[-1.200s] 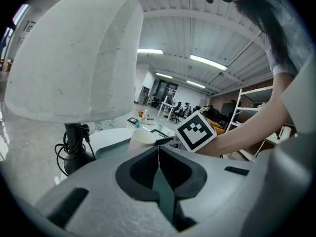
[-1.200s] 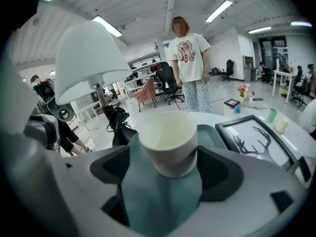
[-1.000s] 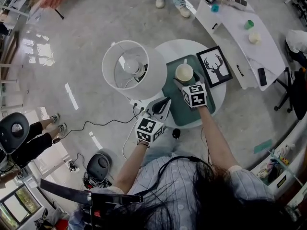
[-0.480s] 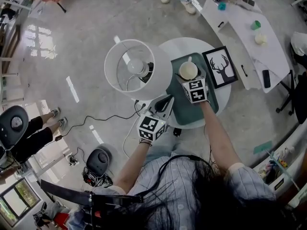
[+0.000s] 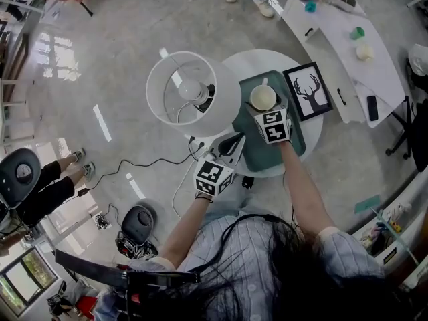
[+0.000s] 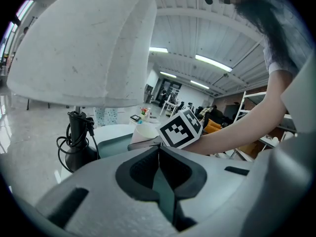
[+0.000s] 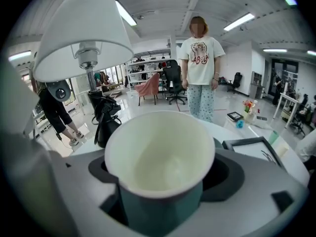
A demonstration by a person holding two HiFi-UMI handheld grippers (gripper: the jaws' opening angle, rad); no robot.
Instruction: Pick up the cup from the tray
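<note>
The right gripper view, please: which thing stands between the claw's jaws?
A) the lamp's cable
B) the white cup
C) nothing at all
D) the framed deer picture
B: the white cup stands between the wide-apart jaws of the right claw, on the green tray; the deer picture lies off to the side.

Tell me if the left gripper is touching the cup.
Apart. The head view shows a stretch of bare tray between the left gripper and the cup.
</note>
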